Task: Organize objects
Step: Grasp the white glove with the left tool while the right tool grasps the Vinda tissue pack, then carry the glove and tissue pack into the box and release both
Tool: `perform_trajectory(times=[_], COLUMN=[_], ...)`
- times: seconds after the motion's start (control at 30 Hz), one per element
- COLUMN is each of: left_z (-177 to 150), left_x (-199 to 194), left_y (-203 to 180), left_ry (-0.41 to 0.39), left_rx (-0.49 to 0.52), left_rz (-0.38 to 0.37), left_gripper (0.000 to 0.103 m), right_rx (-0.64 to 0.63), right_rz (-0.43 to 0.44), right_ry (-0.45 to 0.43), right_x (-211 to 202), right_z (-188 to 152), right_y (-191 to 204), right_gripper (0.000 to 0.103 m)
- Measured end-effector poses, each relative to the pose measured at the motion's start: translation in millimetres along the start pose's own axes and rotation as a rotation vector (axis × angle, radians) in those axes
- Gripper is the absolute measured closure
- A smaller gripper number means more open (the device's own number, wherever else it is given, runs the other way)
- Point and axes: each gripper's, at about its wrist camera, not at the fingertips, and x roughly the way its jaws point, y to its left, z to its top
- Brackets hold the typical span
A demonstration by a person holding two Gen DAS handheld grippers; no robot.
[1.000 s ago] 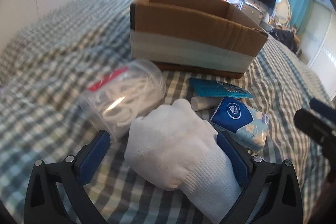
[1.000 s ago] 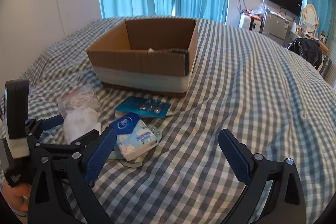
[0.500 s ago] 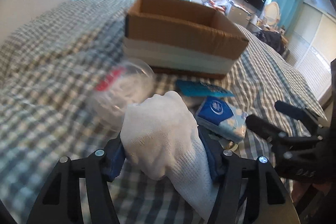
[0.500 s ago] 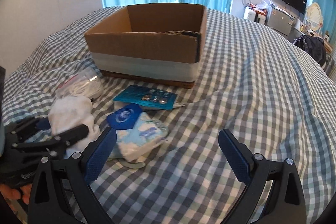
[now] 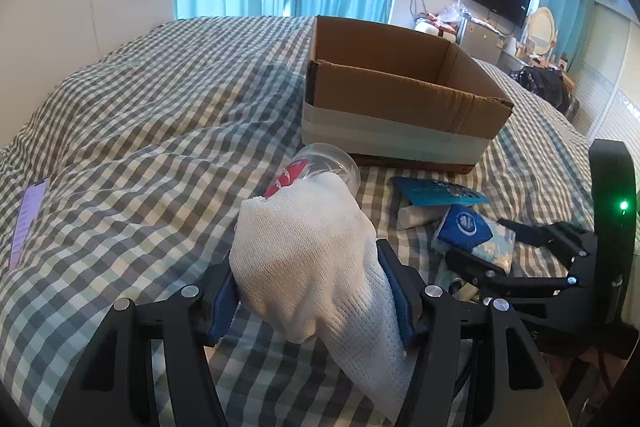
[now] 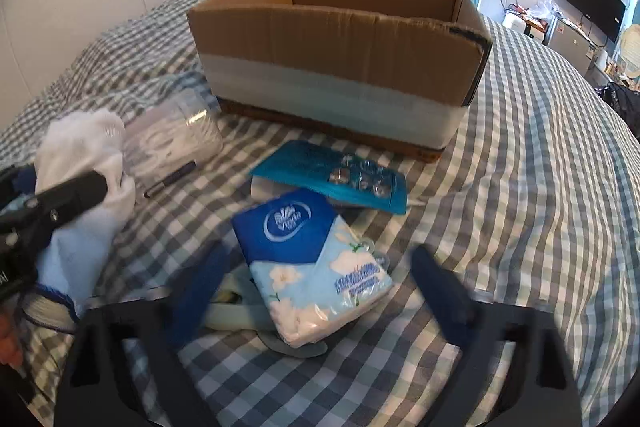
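Note:
My left gripper (image 5: pixel 308 291) is shut on a bundle of white socks (image 5: pixel 308 247) and holds it above the checked bedspread; the socks also show at the left of the right wrist view (image 6: pixel 86 151). My right gripper (image 6: pixel 316 287) is open, its jaws on either side of a blue and white tissue pack (image 6: pixel 312 259), which also shows in the left wrist view (image 5: pixel 472 231). An open cardboard box (image 5: pixel 400 107) stands behind, also in the right wrist view (image 6: pixel 340 67). A clear plastic jar (image 6: pixel 176 143) lies beside the socks.
A teal blister card of small round items (image 6: pixel 340 179) lies in front of the box. A pale blue object (image 6: pixel 240 311) lies under the tissue pack. A dark pen (image 6: pixel 168 179) lies by the jar. A phone (image 5: pixel 28 223) rests at the far left.
My left gripper closed on the socks and lifted them. My right gripper moved forward and down, so the tissue pack now lies between its open jaws.

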Motion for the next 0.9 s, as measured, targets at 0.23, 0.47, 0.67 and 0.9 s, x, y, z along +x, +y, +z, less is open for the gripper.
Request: perform_trajectory(times=[0.23,0.47,0.67,0.9], left_z=[-2,-1,12,41], left_x=[-6,-38,-68,-93], left_y=[-12,-39,-51,-56], left_ry=[0.025,-0.026,-0.091,-0.171], left_rx=[0.01,0.065,0.084,0.074], left_rz=[-0.012,-0.044,-0.06,-0.072], left_gripper=[0.04,0.04,0.04,0.04], right_rx=[0.041,0.073,0.083,0.065], right_rz=[-0.018,-0.042,-0.06,-0.085], right_ry=[-0.059,-0.16,-0.236,-0.311], right_x=[-25,-81,-127,-168], right_z=[-6,-8,-8,3], right_y=[-6,-15,-20,-21], right_gripper=[0.038,0.038,0.038,0.038])
